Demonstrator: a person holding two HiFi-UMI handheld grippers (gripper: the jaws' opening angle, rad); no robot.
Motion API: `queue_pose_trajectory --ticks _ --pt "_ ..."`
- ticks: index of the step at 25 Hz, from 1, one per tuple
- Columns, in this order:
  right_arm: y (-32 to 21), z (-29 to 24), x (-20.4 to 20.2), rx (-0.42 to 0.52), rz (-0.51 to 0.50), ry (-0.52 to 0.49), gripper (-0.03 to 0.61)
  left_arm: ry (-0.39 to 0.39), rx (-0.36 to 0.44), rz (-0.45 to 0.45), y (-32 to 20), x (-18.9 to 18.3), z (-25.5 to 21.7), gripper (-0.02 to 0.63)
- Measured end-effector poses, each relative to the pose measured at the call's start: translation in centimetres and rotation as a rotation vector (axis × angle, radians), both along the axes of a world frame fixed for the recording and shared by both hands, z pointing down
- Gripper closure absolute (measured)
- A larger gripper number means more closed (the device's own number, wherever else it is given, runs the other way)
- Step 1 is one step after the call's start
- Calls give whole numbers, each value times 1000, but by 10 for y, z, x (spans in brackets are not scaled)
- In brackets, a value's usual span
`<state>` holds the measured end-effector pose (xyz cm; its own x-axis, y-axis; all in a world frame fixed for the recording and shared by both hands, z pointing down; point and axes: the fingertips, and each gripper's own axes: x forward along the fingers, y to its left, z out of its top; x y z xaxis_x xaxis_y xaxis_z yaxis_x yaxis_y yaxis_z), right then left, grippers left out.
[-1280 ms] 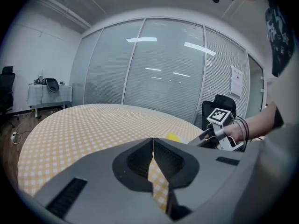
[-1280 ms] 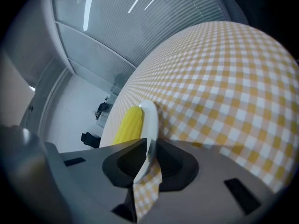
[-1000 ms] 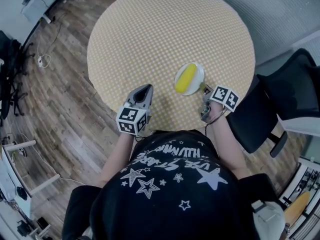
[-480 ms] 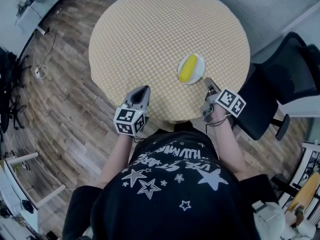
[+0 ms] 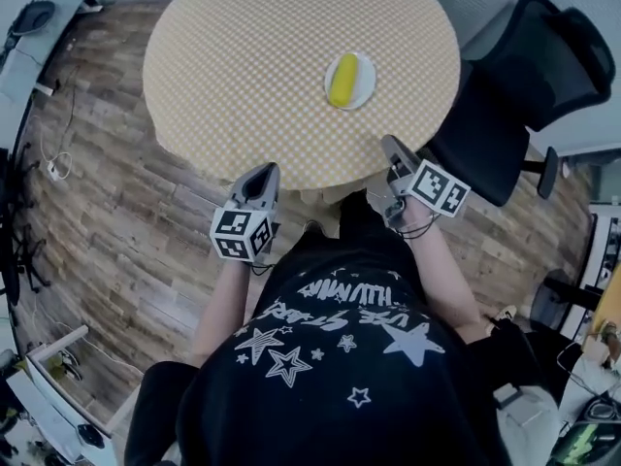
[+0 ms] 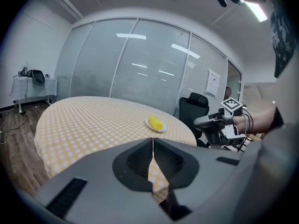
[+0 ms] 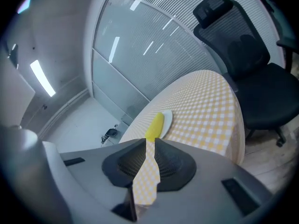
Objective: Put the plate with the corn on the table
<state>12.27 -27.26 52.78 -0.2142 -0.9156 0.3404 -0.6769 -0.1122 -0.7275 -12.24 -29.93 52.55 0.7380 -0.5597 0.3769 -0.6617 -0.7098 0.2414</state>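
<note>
A white plate (image 5: 361, 83) with a yellow corn cob (image 5: 342, 79) rests on the round table (image 5: 243, 56), near its right side. Both grippers hover off the table's near edge, over the wooden floor. My left gripper (image 5: 264, 170) is shut and empty, its tips touching (image 6: 153, 140). My right gripper (image 5: 388, 144) holds nothing, and a narrow gap shows between its jaws (image 7: 150, 141). It points at the corn (image 7: 155, 125) and plate (image 7: 167, 120), well short of them. The left gripper view shows the plate (image 6: 156, 125) far off and the right gripper (image 6: 205, 121) to its right.
A black office chair (image 5: 514, 76) stands by the table's right edge, close to my right gripper. The yellow checked cloth hangs over the table rim (image 7: 233, 134). Glass partition walls (image 6: 154, 69) lie beyond the table. Cables and furniture legs lie on the floor at the left (image 5: 53, 163).
Both grippers have drawn back from the table edge to over the floor, and the view has moved away with them. The plate with the corn stays where it was.
</note>
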Motion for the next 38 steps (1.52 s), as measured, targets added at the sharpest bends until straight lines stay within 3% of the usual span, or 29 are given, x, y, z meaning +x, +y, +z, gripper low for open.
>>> queue_pose_trajectory --ticks 5,15,22,38 --pt "19 -10 5 59 -13 -11 512 1 13 37 15 12 -3 601" --pt "46 -33 2 118 -98 20 512 2 30 12 52 31 -14 601" --pt "94 -44 28 147 -163 80 512 19 62 -9 98 67 -30 601" --pt "189 -53 35 200 -287 142 520 25 112 -102 200 88 -50 601"
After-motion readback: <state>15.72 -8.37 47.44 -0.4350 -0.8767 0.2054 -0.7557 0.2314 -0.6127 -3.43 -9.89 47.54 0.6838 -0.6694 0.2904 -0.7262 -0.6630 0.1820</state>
